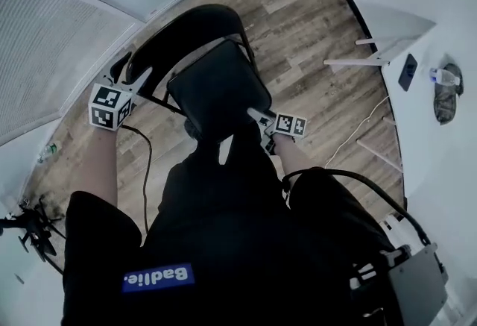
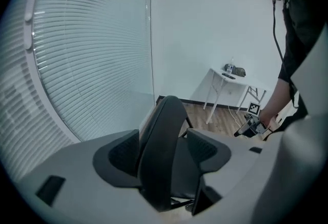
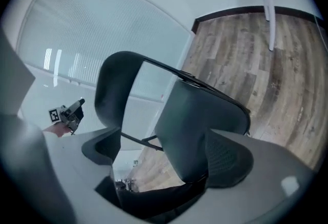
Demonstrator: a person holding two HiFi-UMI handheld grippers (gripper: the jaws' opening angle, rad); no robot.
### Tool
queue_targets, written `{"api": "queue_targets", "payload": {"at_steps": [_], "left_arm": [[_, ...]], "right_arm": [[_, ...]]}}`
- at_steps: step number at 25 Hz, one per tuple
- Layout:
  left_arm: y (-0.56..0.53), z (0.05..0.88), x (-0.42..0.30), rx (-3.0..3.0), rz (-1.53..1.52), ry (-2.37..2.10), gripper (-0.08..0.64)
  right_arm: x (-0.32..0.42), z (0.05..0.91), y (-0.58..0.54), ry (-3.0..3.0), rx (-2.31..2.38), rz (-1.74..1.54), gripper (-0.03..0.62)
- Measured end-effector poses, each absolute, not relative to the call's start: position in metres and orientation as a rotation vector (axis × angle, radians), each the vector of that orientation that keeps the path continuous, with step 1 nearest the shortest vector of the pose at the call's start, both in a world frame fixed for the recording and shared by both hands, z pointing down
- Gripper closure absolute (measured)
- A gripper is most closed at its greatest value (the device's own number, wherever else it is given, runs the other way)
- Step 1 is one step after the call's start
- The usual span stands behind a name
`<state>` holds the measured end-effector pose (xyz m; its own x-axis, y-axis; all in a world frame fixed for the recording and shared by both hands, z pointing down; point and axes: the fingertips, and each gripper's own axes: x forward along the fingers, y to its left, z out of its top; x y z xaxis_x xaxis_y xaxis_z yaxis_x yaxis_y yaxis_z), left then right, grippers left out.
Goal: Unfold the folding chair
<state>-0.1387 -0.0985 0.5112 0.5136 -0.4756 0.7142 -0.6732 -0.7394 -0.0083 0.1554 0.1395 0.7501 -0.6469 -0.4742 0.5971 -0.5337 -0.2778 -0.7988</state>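
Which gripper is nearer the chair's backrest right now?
Left. The left gripper has the backrest between its jaws, at its side edge. The right gripper is at the near corner of the seat, across the seat from the backrest.

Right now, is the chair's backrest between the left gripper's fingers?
Yes, the left gripper view shows the chair's dark backrest standing between the fingers of the left gripper.

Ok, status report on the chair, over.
Left gripper open, backrest between jaws. Right gripper open, seat corner between jaws. Seat angled off backrest. Table well aside.
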Motion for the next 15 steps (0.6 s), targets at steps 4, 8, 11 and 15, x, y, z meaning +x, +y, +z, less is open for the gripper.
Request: {"api": "queue_targets", "payload": {"at_steps": [4, 8, 11, 15], "left_arm": [[-0.056, 0.472, -0.125, 2.459, 0.788, -1.027, 0.285], [-0.014, 0.439, -0.114, 2.421, 0.546, -1.046, 0.295], [0.019, 0.411, -0.102, 2.420, 0.419, -1.042, 0.361], [0.048, 0.366, -0.091, 2.462, 0.269, -1.034, 0.446]], "right_arm": [[0.129, 0.660, 0.106, -2.101, 1.100, 1.894, 0.146], [0.097, 0.574, 0.069, -2.322, 0.940, 1.612, 0.294], [0.063, 0.508, 0.057, -2.484, 0.776, 1.405, 0.367], [0.016, 0.433, 0.053, -2.643, 0.581, 1.152, 0.448]]}}
